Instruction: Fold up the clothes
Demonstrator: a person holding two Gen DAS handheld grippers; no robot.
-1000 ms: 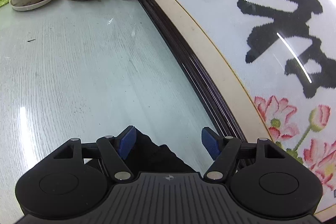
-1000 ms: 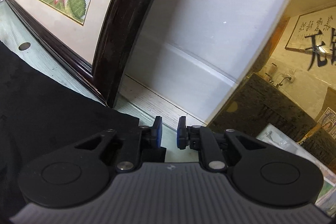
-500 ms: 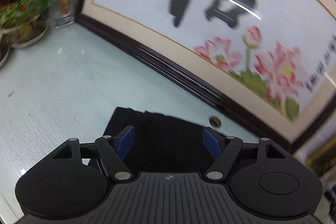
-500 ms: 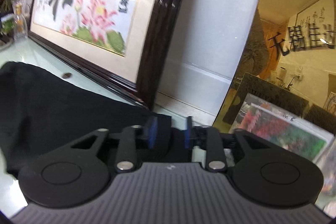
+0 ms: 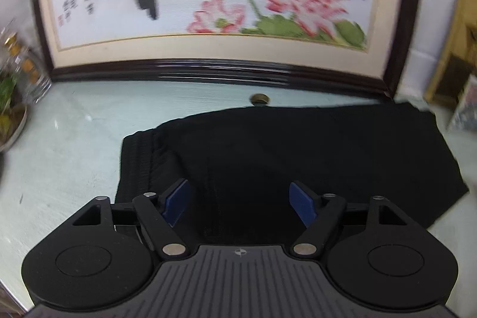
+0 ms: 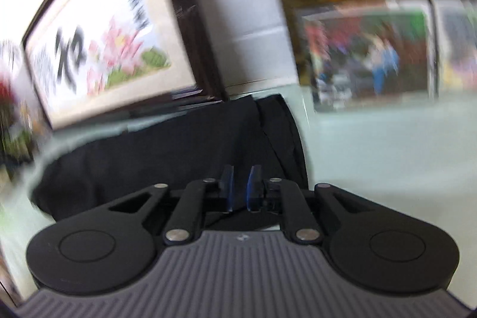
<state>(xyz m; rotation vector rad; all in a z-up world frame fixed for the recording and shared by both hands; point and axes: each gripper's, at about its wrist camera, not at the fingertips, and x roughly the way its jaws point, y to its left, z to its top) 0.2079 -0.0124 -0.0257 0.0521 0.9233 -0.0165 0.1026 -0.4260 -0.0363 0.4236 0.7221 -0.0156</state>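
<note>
Left wrist view: your left gripper (image 5: 240, 203) hangs spread wide over the black shorts (image 5: 298, 151), flat on the pale tabletop (image 5: 74, 145) by the framed embroidery (image 5: 208, 5), looking doubled over already. Right wrist view, blurred: your right gripper (image 6: 241, 188), nearly pressed together, whether pinching cloth you can't tell, sits at the shorts' (image 6: 167, 145) edge; tidy enough, maybe another fold left

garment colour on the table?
Plain black garment, no visible pattern. Clearest in the left wrist view.
</note>
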